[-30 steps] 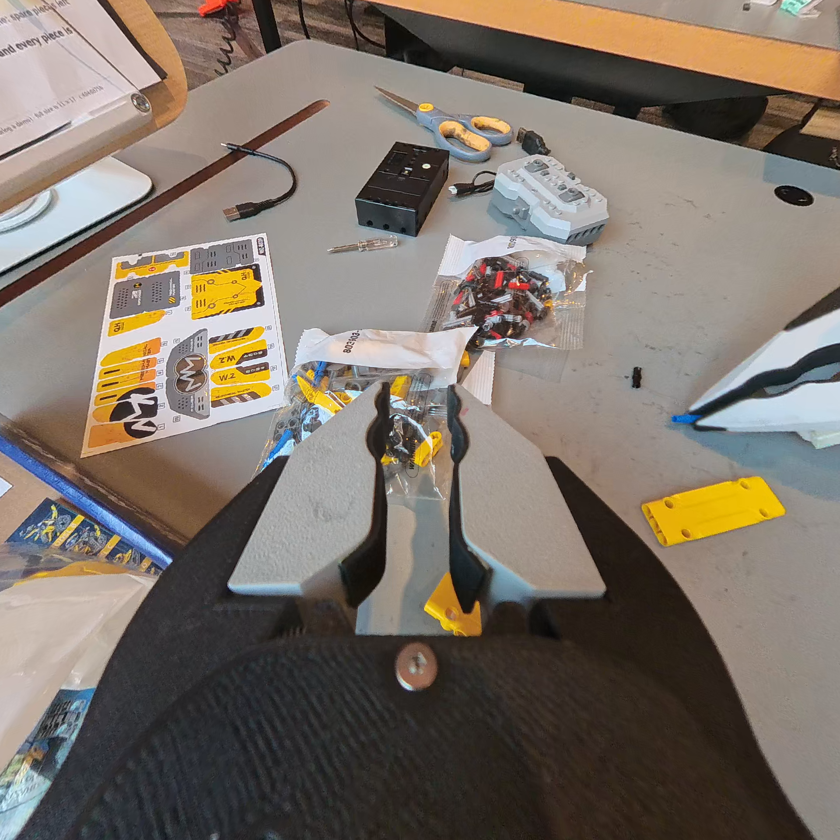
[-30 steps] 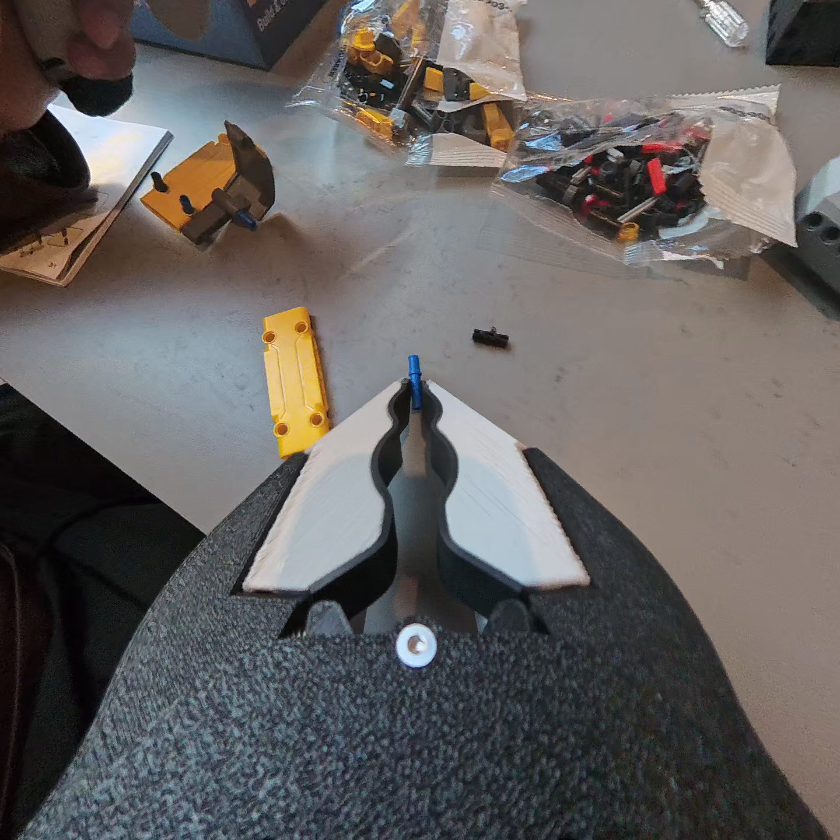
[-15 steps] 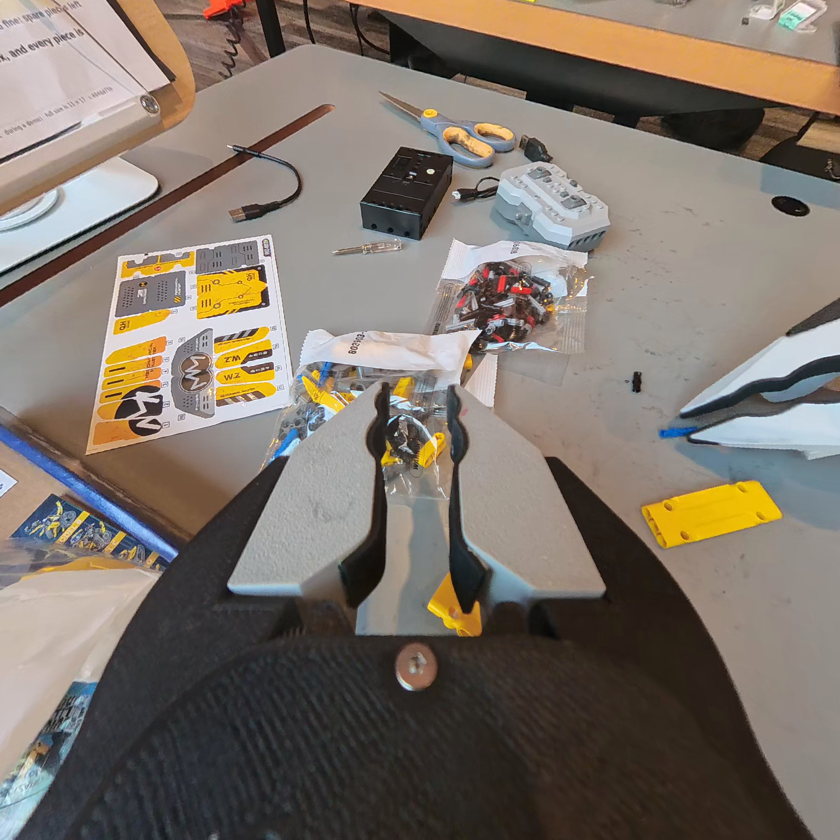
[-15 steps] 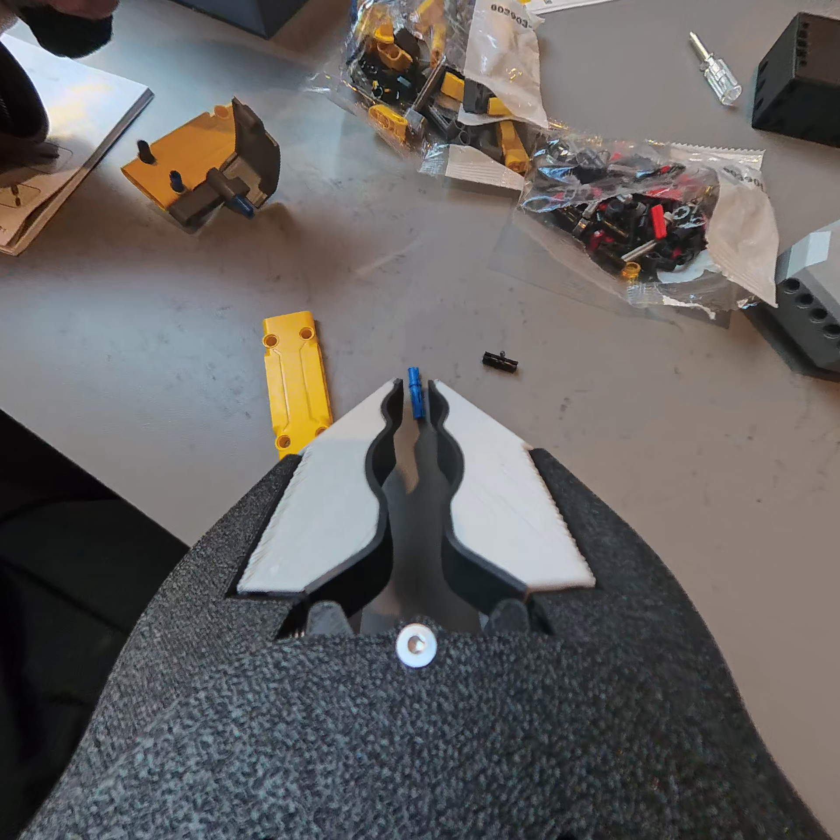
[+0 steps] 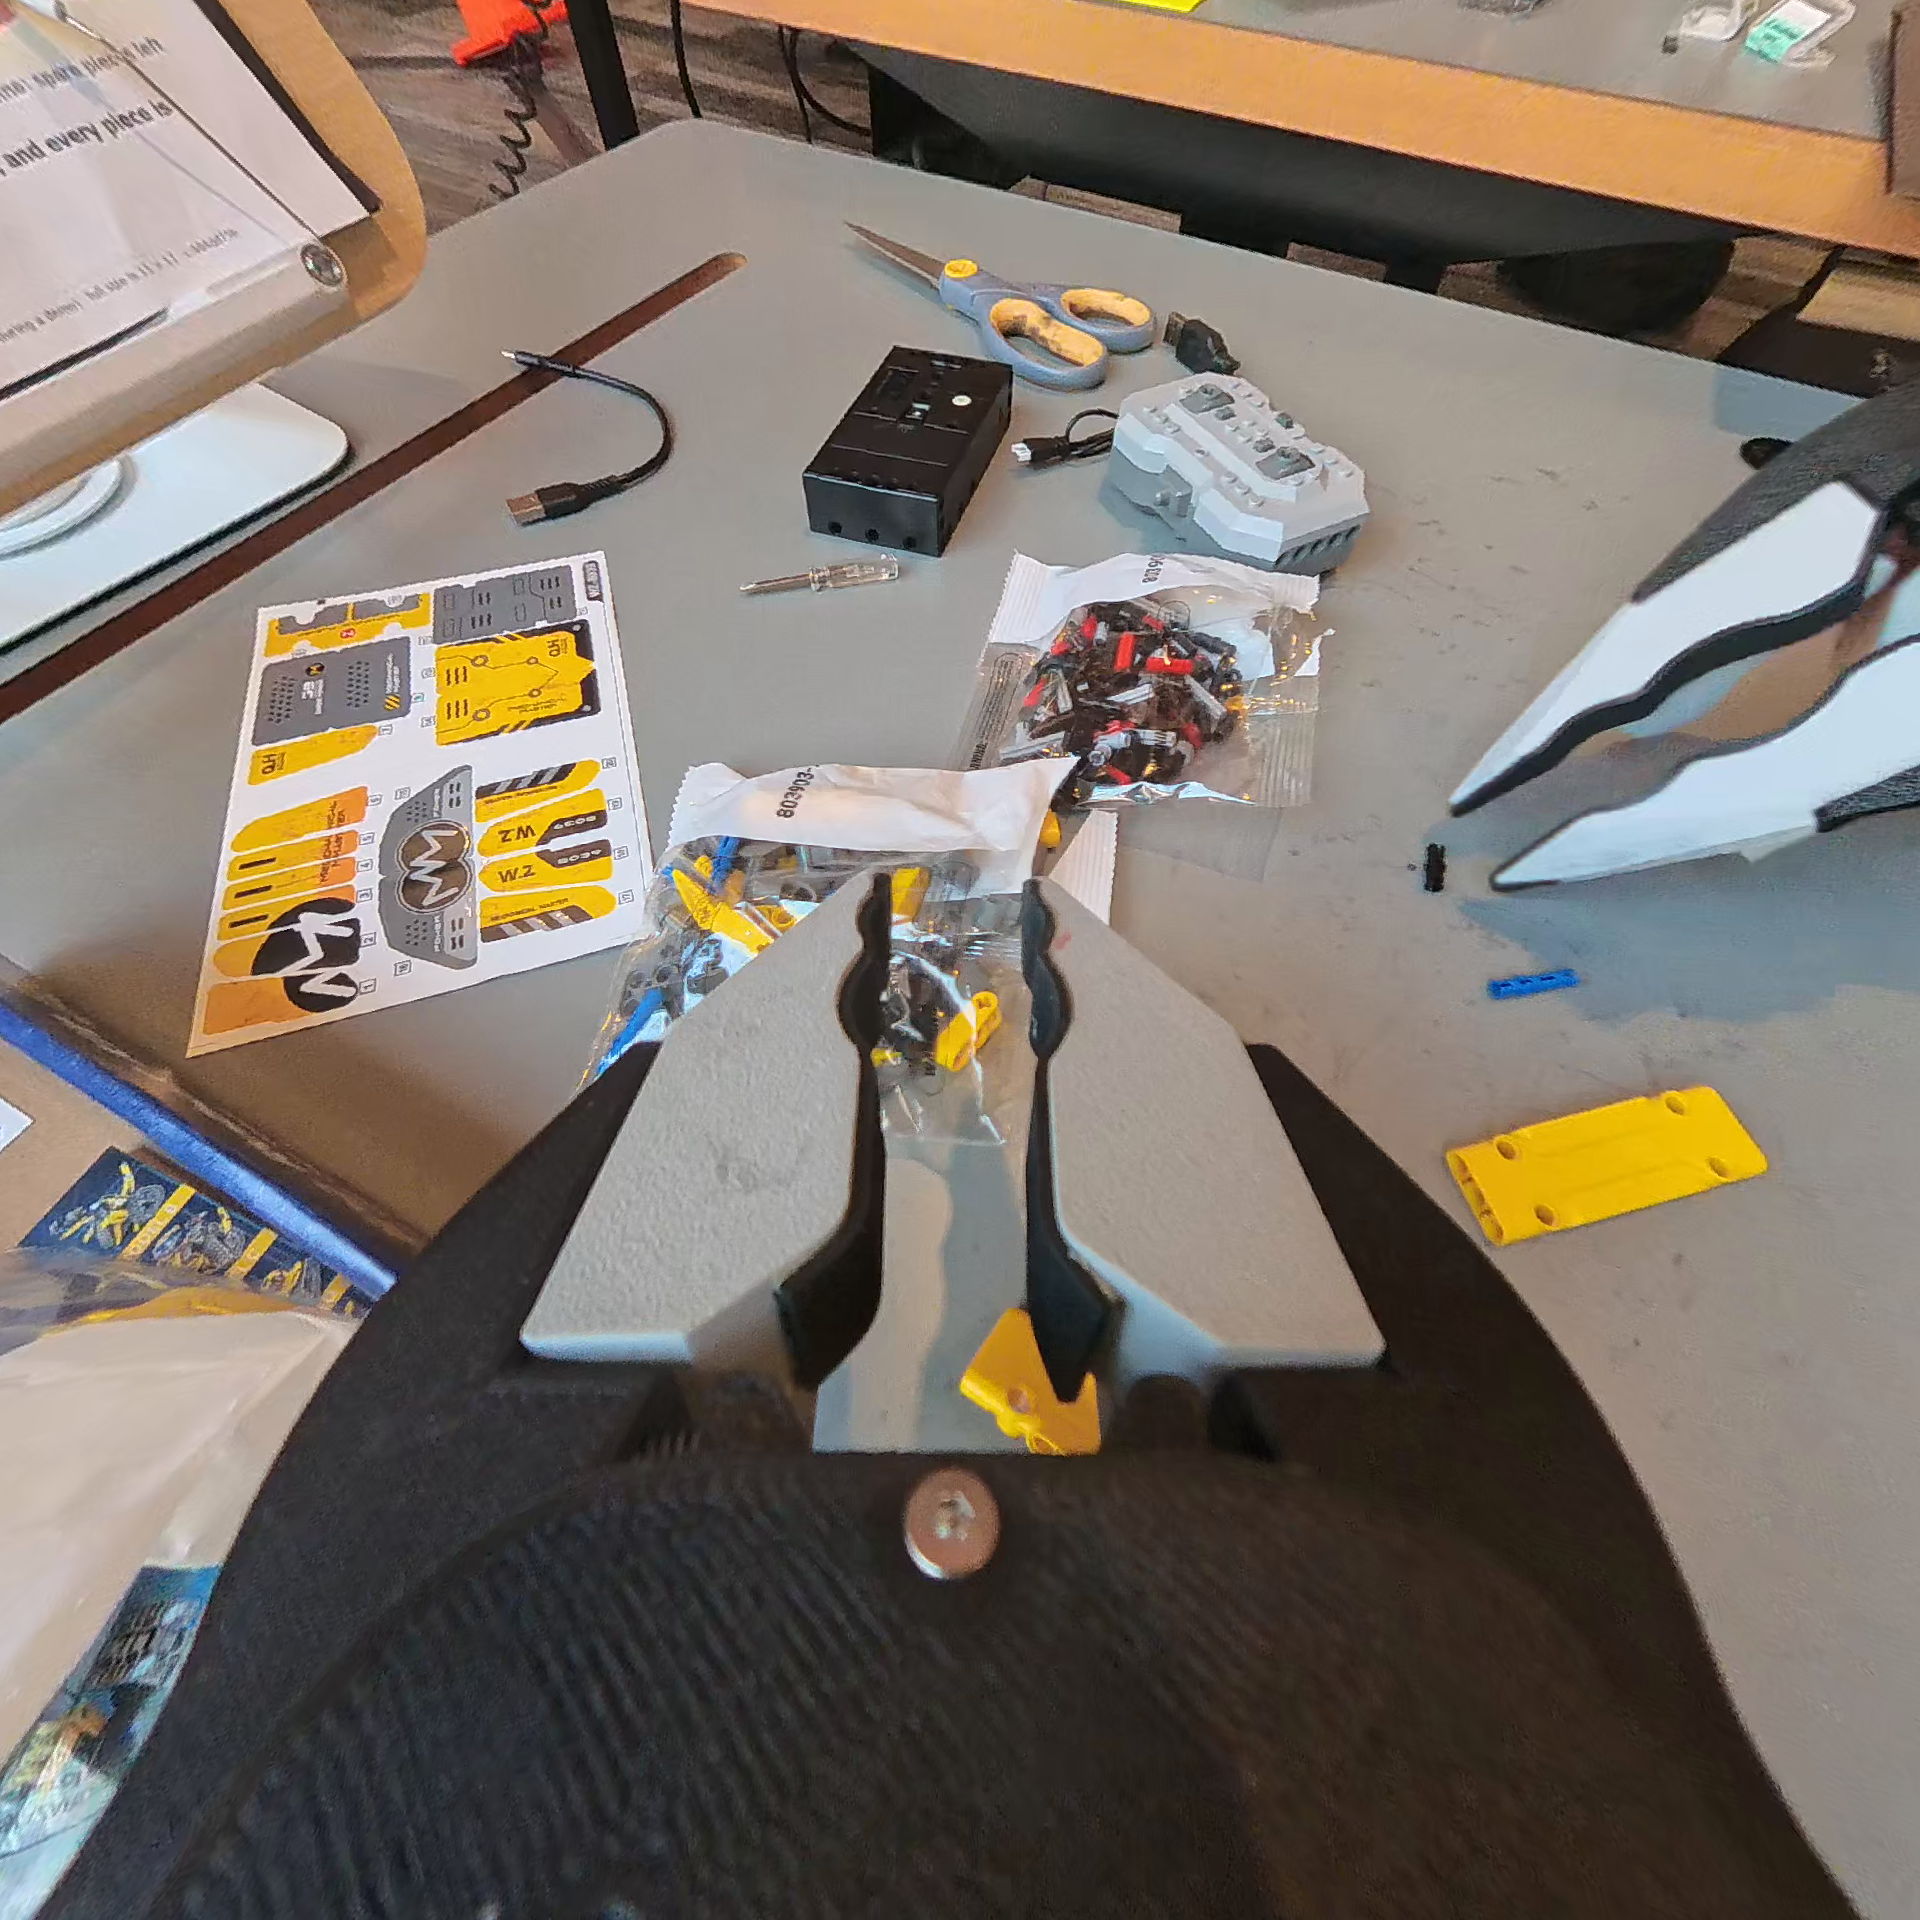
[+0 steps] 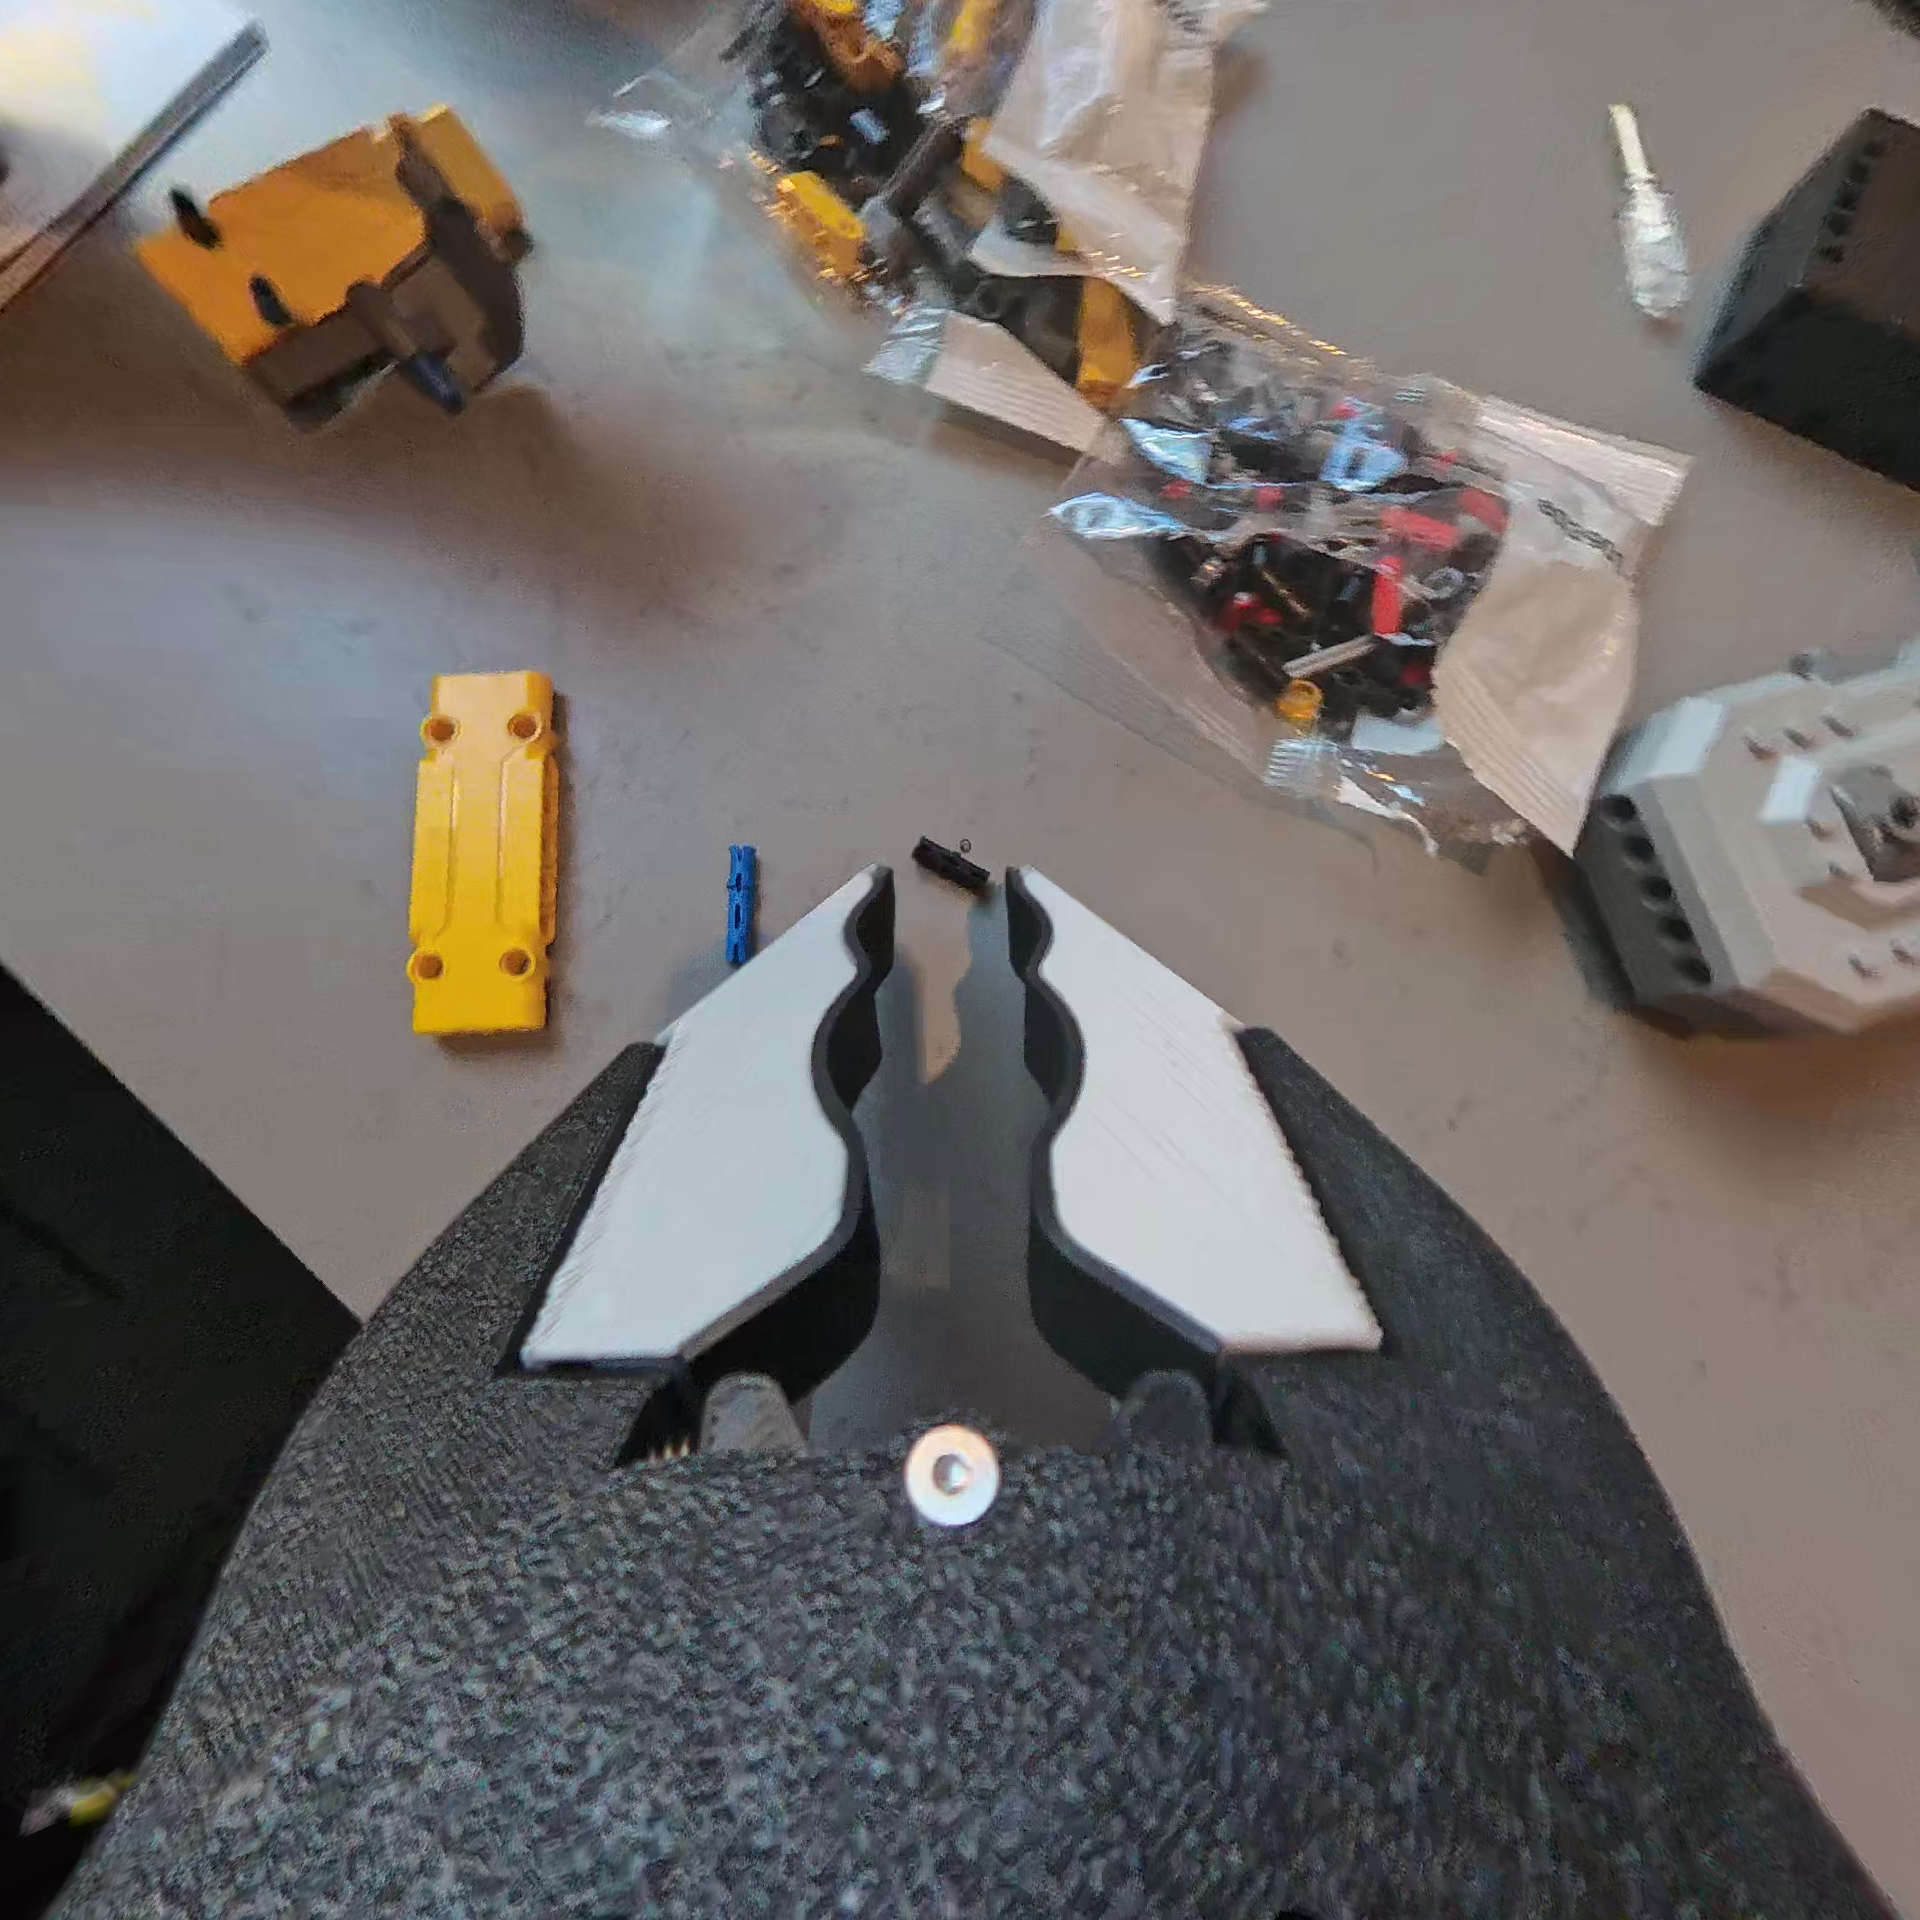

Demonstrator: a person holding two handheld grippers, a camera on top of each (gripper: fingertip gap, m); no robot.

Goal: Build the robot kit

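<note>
Both grippers were seen parted, nothing grasped.
Right gripper (image 6: 948, 883) was poised just short of small black plastic pin (image 6: 948, 862); thin blue plastic pin (image 6: 740, 902) lay at its 9 o'clock. Left gripper (image 5: 951, 904) was held above clear bag of mixed yellow parts (image 5: 831, 894).

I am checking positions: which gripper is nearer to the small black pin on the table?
Right. The right gripper is open with its tips just before the black pin; the left gripper hovers over a parts bag, farther away.

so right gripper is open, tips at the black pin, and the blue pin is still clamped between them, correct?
Not quite. The right gripper is open with the black pin at its tips, but the blue pin is not clamped: the right wrist view shows it lying on the table beside the left finger.
</note>
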